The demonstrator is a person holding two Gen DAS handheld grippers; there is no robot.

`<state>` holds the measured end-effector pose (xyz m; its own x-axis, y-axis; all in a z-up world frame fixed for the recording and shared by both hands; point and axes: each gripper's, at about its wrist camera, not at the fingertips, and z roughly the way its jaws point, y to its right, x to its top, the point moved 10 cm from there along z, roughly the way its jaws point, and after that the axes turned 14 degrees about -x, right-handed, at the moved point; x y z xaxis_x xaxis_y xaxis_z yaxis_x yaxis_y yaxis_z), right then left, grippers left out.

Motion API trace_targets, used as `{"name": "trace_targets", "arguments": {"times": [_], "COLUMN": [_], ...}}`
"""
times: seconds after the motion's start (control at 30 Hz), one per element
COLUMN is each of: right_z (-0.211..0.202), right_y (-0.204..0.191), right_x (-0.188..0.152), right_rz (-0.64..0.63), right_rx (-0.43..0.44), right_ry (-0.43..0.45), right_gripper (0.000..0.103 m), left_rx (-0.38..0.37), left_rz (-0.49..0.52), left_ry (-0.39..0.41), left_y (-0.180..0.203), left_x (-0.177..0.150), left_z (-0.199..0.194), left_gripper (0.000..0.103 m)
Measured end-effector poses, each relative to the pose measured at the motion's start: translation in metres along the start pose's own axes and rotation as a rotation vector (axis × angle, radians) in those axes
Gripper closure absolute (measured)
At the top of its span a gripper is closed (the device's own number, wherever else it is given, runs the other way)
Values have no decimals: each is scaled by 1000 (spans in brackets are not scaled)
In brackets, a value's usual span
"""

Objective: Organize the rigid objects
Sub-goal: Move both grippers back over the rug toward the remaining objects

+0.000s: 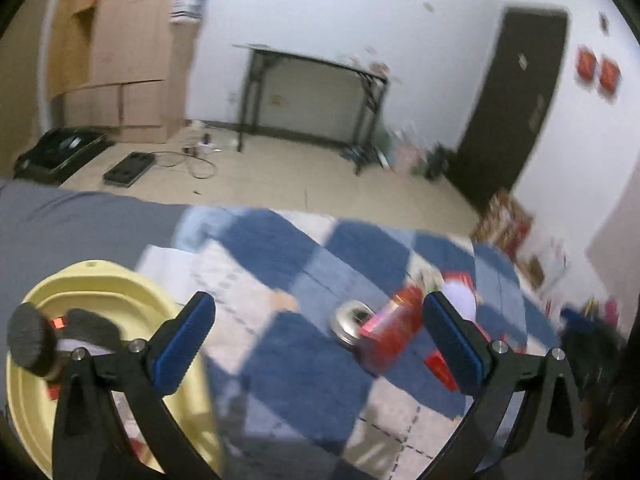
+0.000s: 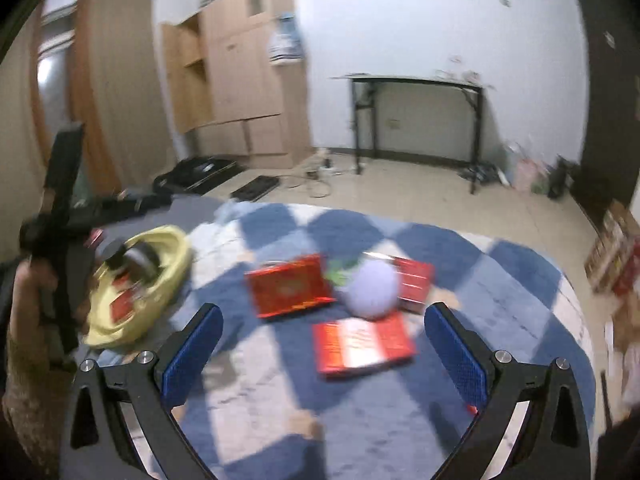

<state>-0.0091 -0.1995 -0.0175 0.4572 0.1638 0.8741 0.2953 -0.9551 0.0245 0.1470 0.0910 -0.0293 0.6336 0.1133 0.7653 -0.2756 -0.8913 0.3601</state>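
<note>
Evidently we hold both the left gripper (image 1: 316,344) and right gripper (image 2: 324,350) spread wide and empty, since 3 red boxes (image 2: 362,344) wait on the checkered blanket (image 2: 500,264) beside the yellow basin (image 2: 176,256).

A pale yellow basin (image 2: 176,240) sits tilted on a blue-and-white checked blanket at nine o'clock in the right wrist view, holding a black cylindrical object (image 2: 134,258) and a small red box (image 2: 124,304). At centre, a red box (image 2: 290,286) lies flat; a second red-and-white box (image 2: 362,344) lies toward six o'clock. Between them rests a lavender ball (image 2: 372,288), partly covering a third red box (image 2: 416,280) at three o'clock. In the left wrist view, a round silver tin (image 1: 352,320) lies beside a blurred red box (image 1: 394,328).
</note>
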Motion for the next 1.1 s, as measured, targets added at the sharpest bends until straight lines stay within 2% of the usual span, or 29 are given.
{"name": "trace_targets", "arguments": {"times": [0.13, 0.27, 0.37, 0.47, 0.7, 0.87, 0.93, 1.0, 1.1], "right_z": [11, 16, 6, -4, 8, 24, 33, 36, 34], "right_y": [16, 31, 36, 42, 64, 84, 96, 103, 103], "right_x": [-4, -7, 5, 8, 2, -16, -22, -22, -16], "right_rz": [12, -4, 11, 29, -22, -59, -28, -8, 16], "right_rx": [-38, -90, -93, -82, -70, -88, -104, -119, -77], "right_ry": [-24, -46, -52, -76, -112, -178, -227, -236, -216], "right_gripper": [0, 0, 0, 0, 0, 0, 0, 0, 0], "left_rx": [-29, 6, -24, -29, -87, -107, -89, -84, -88], "left_rz": [44, 55, 4, -55, 85, 30, 53, 90, 99], "left_ry": [-79, -96, -118, -114, -66, -142, -158, -149, -126], "left_y": [15, 9, 0, -9, 16, 20, 22, 26, 28], "left_x": [-19, -27, -32, -32, -35, -54, -58, -57, -51], "left_z": [29, 35, 34, 34, 50, 77, 79, 75, 68], "left_gripper": [0, 0, 0, 0, 0, 0, 0, 0, 0]}}
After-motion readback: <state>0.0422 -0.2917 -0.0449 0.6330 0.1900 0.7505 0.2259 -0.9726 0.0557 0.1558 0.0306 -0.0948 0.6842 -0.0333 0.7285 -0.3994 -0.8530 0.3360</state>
